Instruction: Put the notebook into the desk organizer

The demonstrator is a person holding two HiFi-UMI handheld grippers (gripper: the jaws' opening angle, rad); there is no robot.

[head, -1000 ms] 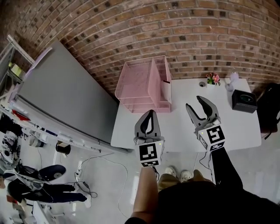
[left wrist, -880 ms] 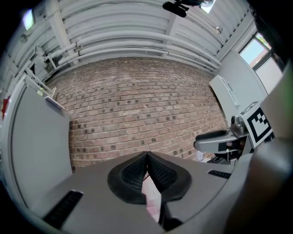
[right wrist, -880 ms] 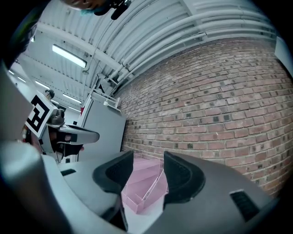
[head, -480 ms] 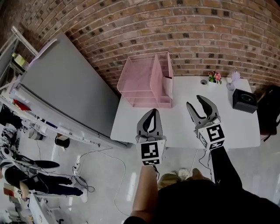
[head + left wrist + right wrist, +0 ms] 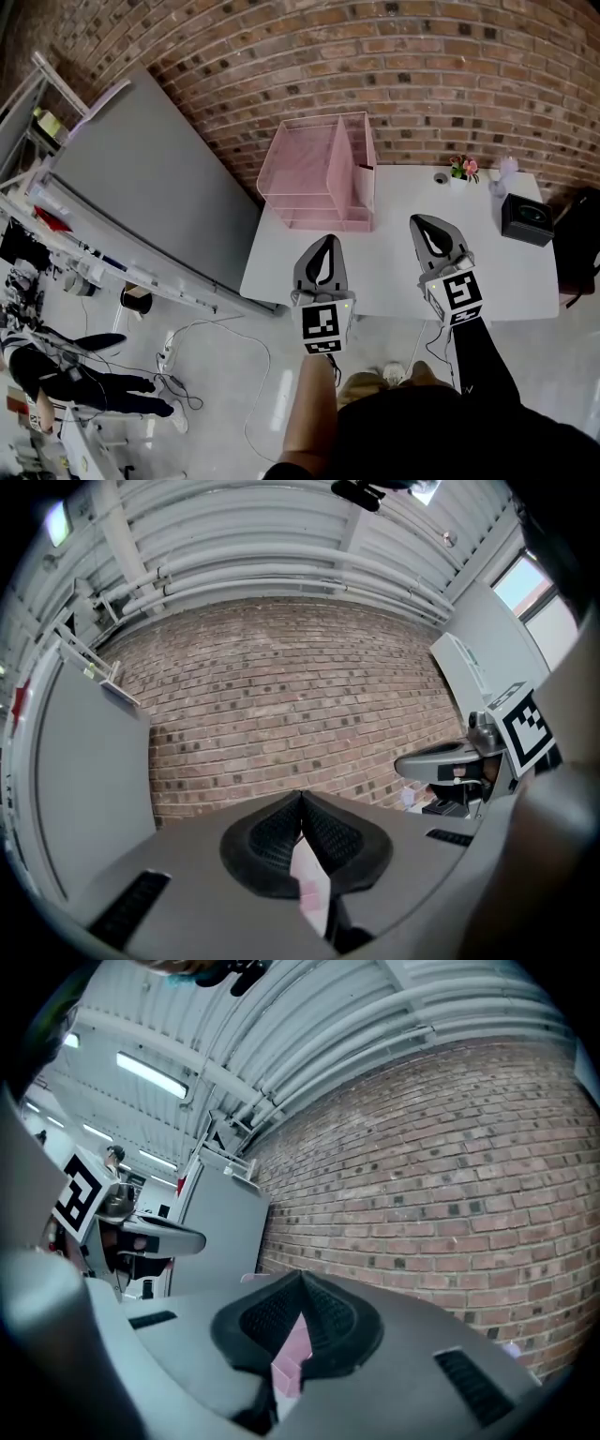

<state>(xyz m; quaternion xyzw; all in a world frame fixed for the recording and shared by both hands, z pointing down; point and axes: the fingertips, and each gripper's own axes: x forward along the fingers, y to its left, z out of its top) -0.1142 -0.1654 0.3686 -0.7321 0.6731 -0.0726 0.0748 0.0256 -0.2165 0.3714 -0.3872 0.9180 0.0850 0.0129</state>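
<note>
A pink wire desk organizer stands at the back left of the white table, against the brick wall. A small dark thing shows at its right side; what it is I cannot tell. No notebook is plain in any view. My left gripper hovers over the table's front edge, shut and empty. My right gripper hangs over the middle of the table, its jaws closing fully together with nothing between them. In each gripper view the pads meet at a point, with a pink sliver showing below.
A black box sits at the table's far right. A small flower pot, a pale figurine and a little round thing stand along the back. A big grey panel leans at the left. Cables lie on the floor.
The right gripper's jaws, wide apart in both earlier frames, have come together. Both grippers stay almost in place; the view has shifted slightly.
</note>
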